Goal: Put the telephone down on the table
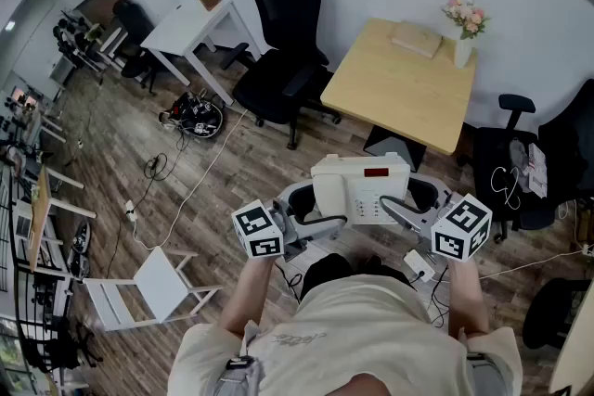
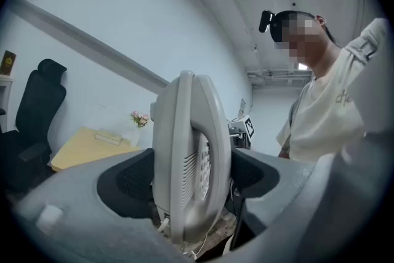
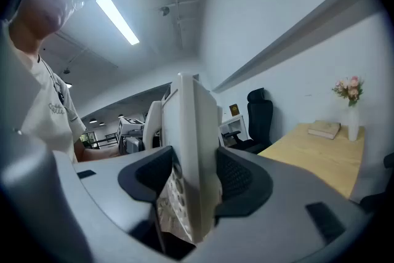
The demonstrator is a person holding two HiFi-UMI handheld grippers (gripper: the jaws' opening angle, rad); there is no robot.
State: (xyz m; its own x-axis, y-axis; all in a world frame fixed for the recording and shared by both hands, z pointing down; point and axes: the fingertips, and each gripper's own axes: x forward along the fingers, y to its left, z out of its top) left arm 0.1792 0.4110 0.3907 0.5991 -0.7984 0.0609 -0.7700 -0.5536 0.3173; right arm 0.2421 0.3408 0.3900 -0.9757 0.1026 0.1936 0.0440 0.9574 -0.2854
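Note:
A white desk telephone [image 1: 360,185] with a keypad and a small red display hangs in the air in front of me, above the wooden floor. My left gripper [image 1: 325,207] is shut on its left side and my right gripper [image 1: 408,201] on its right side. In the left gripper view the telephone [image 2: 191,163] stands edge-on, with both black pads of the left gripper [image 2: 191,178] pressed on it. The right gripper view shows the telephone [image 3: 191,157] clamped the same way in the right gripper [image 3: 196,178]. The light wooden table [image 1: 399,88] stands just beyond the phone.
On the table's far edge lie a book [image 1: 417,39] and a white vase of pink flowers [image 1: 463,32]. A black office chair [image 1: 283,60] stands left of the table, another [image 1: 510,153] to its right. A white desk [image 1: 190,28], floor cables [image 1: 190,111] and a white folding chair [image 1: 158,283] are to the left.

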